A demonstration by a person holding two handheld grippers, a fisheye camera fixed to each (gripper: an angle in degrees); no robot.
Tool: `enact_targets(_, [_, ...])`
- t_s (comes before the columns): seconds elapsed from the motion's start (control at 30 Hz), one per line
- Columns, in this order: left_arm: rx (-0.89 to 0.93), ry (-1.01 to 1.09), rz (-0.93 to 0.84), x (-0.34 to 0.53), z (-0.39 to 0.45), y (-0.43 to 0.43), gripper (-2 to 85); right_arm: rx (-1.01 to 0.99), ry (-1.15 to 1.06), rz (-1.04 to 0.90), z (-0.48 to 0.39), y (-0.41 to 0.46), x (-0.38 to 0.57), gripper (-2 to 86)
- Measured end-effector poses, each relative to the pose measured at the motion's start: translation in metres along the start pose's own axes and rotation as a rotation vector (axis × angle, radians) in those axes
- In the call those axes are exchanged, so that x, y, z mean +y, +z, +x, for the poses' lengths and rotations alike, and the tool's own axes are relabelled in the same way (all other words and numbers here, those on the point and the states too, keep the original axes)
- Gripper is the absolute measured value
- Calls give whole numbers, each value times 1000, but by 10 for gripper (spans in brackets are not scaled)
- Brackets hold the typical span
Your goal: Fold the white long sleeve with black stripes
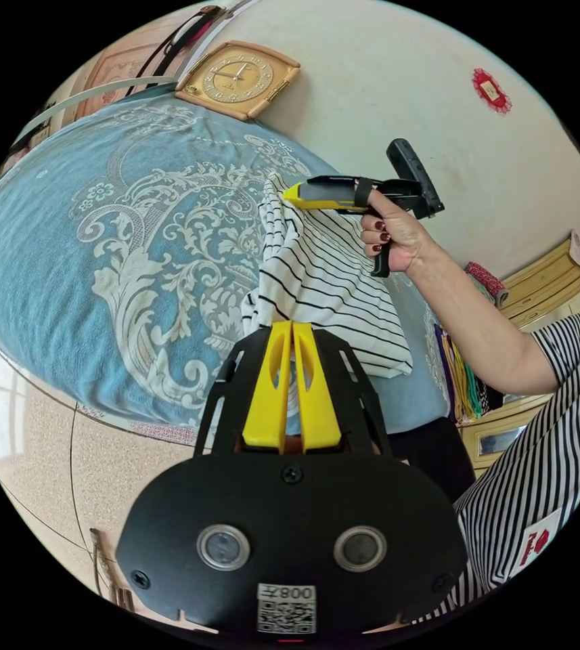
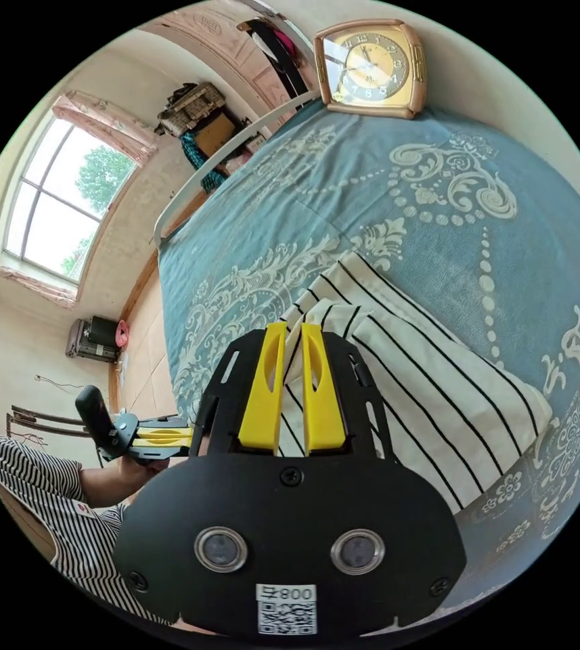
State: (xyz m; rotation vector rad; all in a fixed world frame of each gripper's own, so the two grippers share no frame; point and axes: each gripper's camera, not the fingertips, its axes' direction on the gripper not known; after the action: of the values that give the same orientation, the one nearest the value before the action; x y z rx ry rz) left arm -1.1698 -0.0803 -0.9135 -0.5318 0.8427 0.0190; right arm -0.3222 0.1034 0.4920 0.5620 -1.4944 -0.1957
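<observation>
A white long-sleeved shirt with thin black stripes (image 1: pixel 323 284) lies partly folded on a bed covered by a blue spread with a cream scroll pattern (image 1: pixel 100 223). It sits near the bed's edge, close to the person.

In the left gripper view, the right gripper (image 1: pixel 293 195), black with yellow fingers, is held by a hand (image 1: pixel 398 233). Its fingers are together and pinch an upper edge of the shirt, lifting it into a peak so the cloth hangs down toward the spread. This looks like a hold for carrying one part over another to make a fold.

The left gripper (image 1: pixel 292 328) hangs just in front of the shirt's lower edge. Its yellow fingers are nearly together with a thin gap between them; whether they pinch any cloth I cannot tell.

In the right gripper view, the shirt (image 2: pixel 438 379) lies as a rough rectangle with a smaller folded layer on top near the fingers.

A square gold-coloured clock (image 2: pixel 371 68) rests at the far side of the bed against the wall. A woven basket (image 2: pixel 191 105) sits high near the window; what it holds cannot be made out.
</observation>
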Motion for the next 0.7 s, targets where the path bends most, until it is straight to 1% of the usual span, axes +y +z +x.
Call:
enact_targets(0.07, [9,-10,6,6,1,4,1,18,10,-95,6,31,-1,21])
enact_targets(0.1, [18,-18,8,9,1,6,1,19,6,-67,6,28,0,18])
enact_targets(0.17, [22,-27,9,14,3,8,1,20,2,-81,5,20,-2,10])
enact_targets(0.23, [0,-2,27,20,11,6,1,34,-20,-54,0,7,0,6])
enact_targets(0.3, [-74,47,13,27,23,13,2,45,-25,-37,-1,-1,2,4])
enact_targets(0.37, [-86,65,-9,32,25,26,2,68,-19,-108,7,16,0,3])
enact_targets(0.4, [-75,48,-4,34,24,27,2,50,-15,-79,9,13,1,3])
enact_targets(0.43, [-71,46,-11,34,25,27,2,11,7,-92,13,7,-1,3])
enact_targets(0.53, [-84,64,26,44,32,25,2,12,-8,-32,1,-22,3,3])
enact_targets(0.6, [-90,68,-43,51,30,44,2,30,-24,8,-12,-41,10,3])
enact_targets(0.7, [-72,49,-21,57,28,46,2,44,-29,25,-23,-58,24,3])
